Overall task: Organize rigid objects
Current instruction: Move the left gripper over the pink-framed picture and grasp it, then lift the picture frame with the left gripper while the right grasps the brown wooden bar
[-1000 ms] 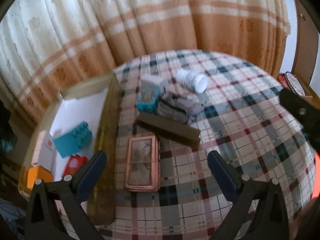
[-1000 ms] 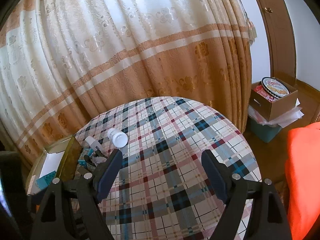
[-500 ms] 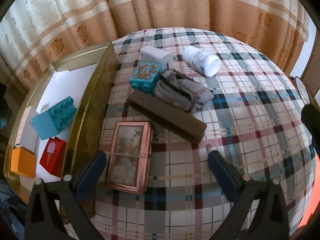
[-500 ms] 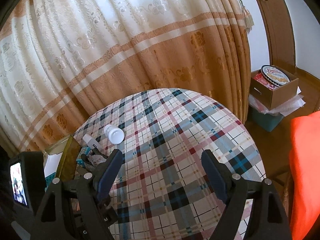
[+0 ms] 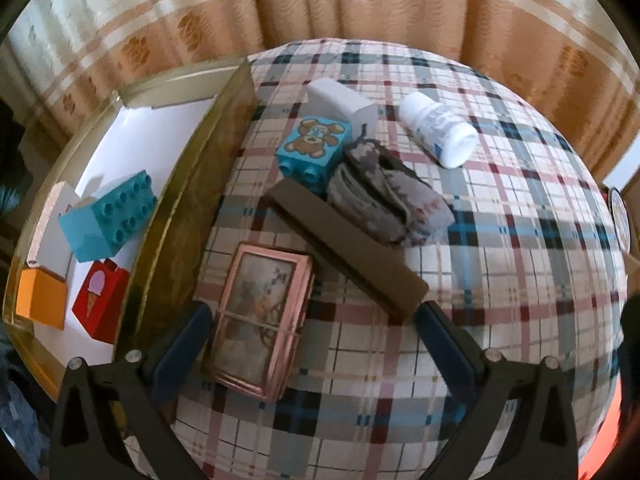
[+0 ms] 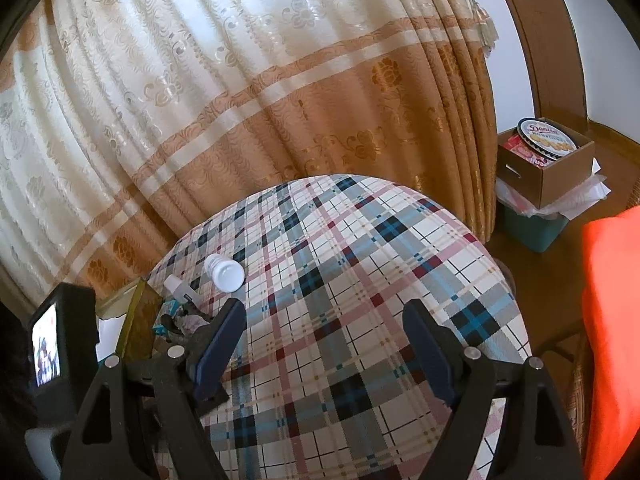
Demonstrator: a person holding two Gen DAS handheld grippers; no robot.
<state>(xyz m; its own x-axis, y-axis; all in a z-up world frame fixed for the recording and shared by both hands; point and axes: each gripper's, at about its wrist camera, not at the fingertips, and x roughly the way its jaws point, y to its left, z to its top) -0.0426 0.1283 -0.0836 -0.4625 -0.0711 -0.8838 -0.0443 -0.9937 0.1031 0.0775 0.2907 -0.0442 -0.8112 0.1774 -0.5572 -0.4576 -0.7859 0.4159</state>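
Left tongs (image 5: 308, 328) spread, pink-framed box (image 5: 260, 316) between tips.

A round table covered by a plaid cloth of white, blue, grey and red (image 5: 500, 300) is carrying all the items. A shallow gold-rimmed tray with a white floor (image 5: 188, 184) is sitting at its left edge. Just beside the tray, a rectangular pink-framed case (image 5: 260, 316) is lying flat. A long dark brown flat bar (image 5: 344, 248) is lying diagonally, one end near the case. A folded grey patterned cloth (image 5: 388, 200) is resting against the bar. A teal toy brick printed with a bear (image 5: 316, 148) is touching the cloth, with a white rectangular box (image 5: 340, 102) behind it. A white plastic bottle (image 5: 440, 132) is lying on its side, apart from the others.
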